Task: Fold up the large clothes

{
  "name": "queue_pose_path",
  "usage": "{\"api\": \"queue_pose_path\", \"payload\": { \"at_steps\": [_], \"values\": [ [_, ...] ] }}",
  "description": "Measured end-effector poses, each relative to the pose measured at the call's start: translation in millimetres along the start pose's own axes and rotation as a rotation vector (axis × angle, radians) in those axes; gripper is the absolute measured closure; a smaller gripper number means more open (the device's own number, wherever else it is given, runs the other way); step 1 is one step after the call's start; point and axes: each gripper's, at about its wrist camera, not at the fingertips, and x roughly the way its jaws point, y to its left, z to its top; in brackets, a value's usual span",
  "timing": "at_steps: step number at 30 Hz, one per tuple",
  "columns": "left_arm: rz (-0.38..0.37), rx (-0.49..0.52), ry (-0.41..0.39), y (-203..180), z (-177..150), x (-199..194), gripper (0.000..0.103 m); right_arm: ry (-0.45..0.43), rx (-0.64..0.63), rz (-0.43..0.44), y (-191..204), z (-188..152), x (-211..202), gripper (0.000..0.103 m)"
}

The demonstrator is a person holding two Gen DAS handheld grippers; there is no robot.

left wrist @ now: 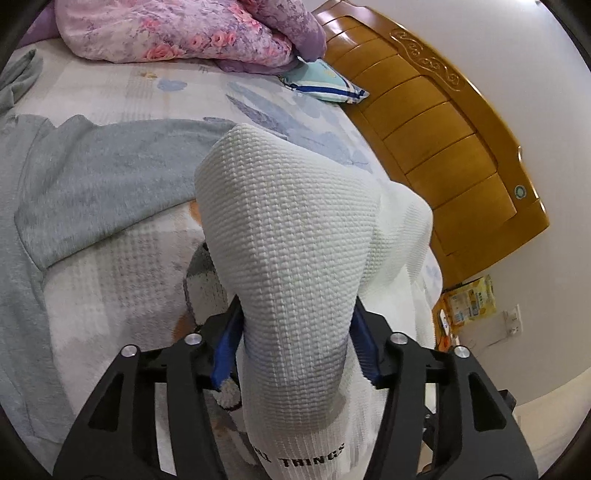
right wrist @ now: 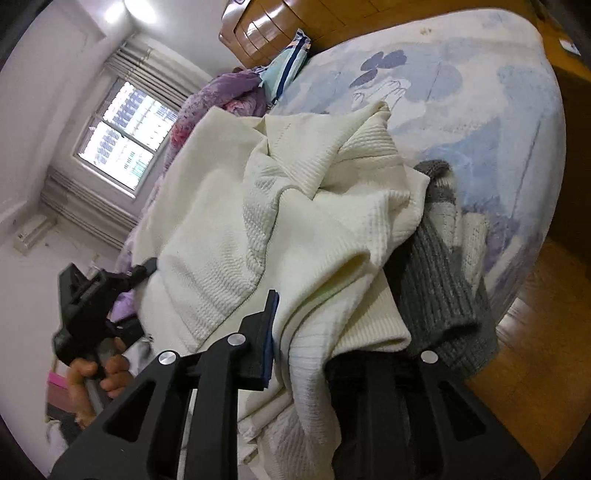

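A white waffle-knit garment [left wrist: 291,236] hangs bunched from my left gripper [left wrist: 295,343], whose blue-padded jaws are shut on it above the bed. In the right wrist view the same white garment [right wrist: 266,221] drapes in folds over the bed, and my right gripper [right wrist: 306,332] is shut on its ribbed hem; only the left finger pad [right wrist: 271,325] shows, the other is under cloth. The left gripper [right wrist: 92,306], held by a hand, shows at the left of that view. A grey knit sweater [right wrist: 439,273] lies under the white garment.
A light grey-green garment [left wrist: 96,173] lies spread on the floral bed sheet [left wrist: 295,110]. A pink floral quilt [left wrist: 184,33] and a small pillow [left wrist: 325,85] sit by the wooden headboard [left wrist: 443,140]. The bed edge and wood floor [right wrist: 517,369] are at right; a window [right wrist: 125,133] is at left.
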Motion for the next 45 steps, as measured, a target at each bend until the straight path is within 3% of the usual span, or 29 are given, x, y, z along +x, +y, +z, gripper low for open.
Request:
{"api": "queue_pose_path", "payload": {
  "at_steps": [3,6,8,11,12,14,17,21,24,31,33,45],
  "values": [
    [-0.011,-0.014,0.001,-4.3,0.4,0.5,0.044,-0.012,0.052,0.031,-8.5,2.1,-8.9,0.085],
    [-0.074,0.013,-0.026,-9.8,-2.6,-3.0,0.044,-0.098,-0.053,0.039,17.8,12.3,-37.1,0.086],
    [-0.050,0.011,-0.009,-5.6,-2.1,5.0,0.043,-0.084,-0.022,0.051,13.7,19.9,-40.0,0.086],
    [0.003,-0.050,0.043,6.3,0.3,19.0,0.015,0.021,0.046,0.014,-10.0,19.1,-13.0,0.082],
    [-0.004,-0.068,0.063,8.8,0.8,20.2,0.014,0.027,0.077,0.006,-19.5,15.0,-7.6,0.074],
    [0.020,-0.045,0.070,5.3,2.1,14.7,0.014,0.015,0.096,-0.023,-27.1,10.2,-7.4,0.061],
    [0.052,0.016,0.040,-3.3,4.8,-4.5,0.013,0.011,0.072,-0.056,-24.6,8.9,-9.5,0.060],
    [0.061,0.027,-0.024,-4.1,4.5,-41.2,0.013,0.011,0.029,-0.127,-16.5,6.8,-11.9,0.056],
    [0.057,0.038,-0.060,-0.5,-4.2,-67.1,0.013,0.005,0.002,-0.194,-11.9,2.2,-15.8,0.053],
    [0.161,0.088,-0.106,6.9,-44.4,-116.4,0.013,-0.035,-0.142,-0.314,30.9,-15.6,-36.4,0.050],
    [0.194,0.108,-0.105,8.4,-59.5,-129.1,0.013,-0.048,-0.163,-0.303,44.4,-20.1,-41.3,0.045],
    [0.254,0.131,-0.193,12.1,-105.7,-212.3,0.013,-0.038,-0.264,-0.191,121.4,-51.4,-42.9,0.044]
  ]
}}
